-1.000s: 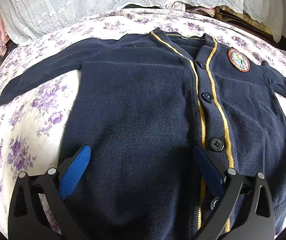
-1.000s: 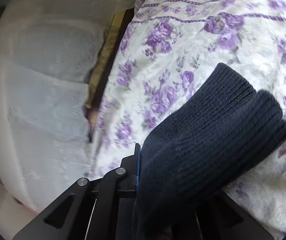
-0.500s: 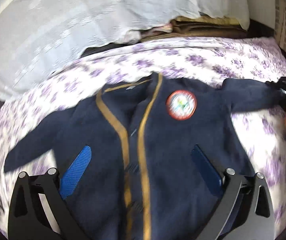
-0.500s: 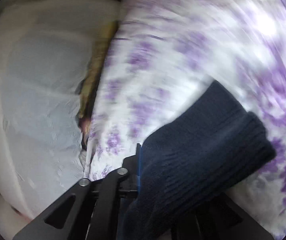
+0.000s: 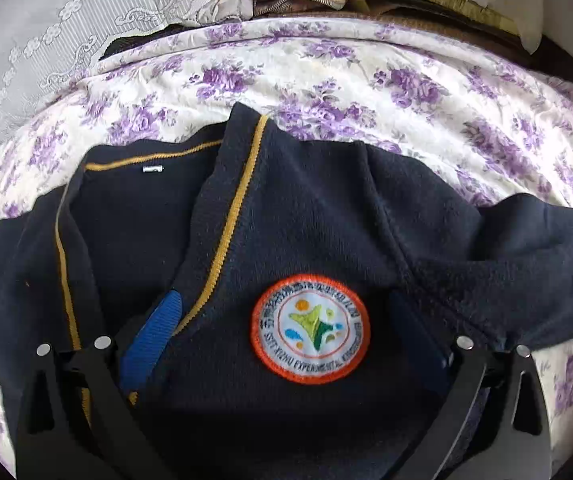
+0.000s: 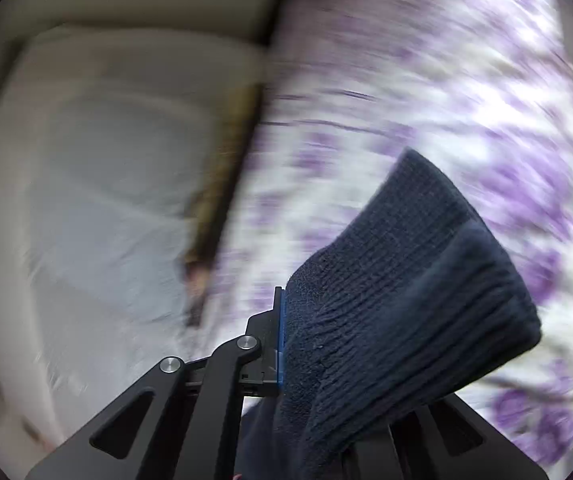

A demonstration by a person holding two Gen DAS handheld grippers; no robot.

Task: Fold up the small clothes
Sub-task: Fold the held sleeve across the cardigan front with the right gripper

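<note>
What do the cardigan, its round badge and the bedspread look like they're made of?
Cardigan: soft matte navy knit, likely wool or acrylic; ribbed rows show on the cuff clamped in the right gripper.
Badge: embroidered cloth patch with a raised orange stitched rim.
Bedspread: thin woven fabric, probably cotton, with a printed purple floral pattern and slightly crinkled surface.
</note>
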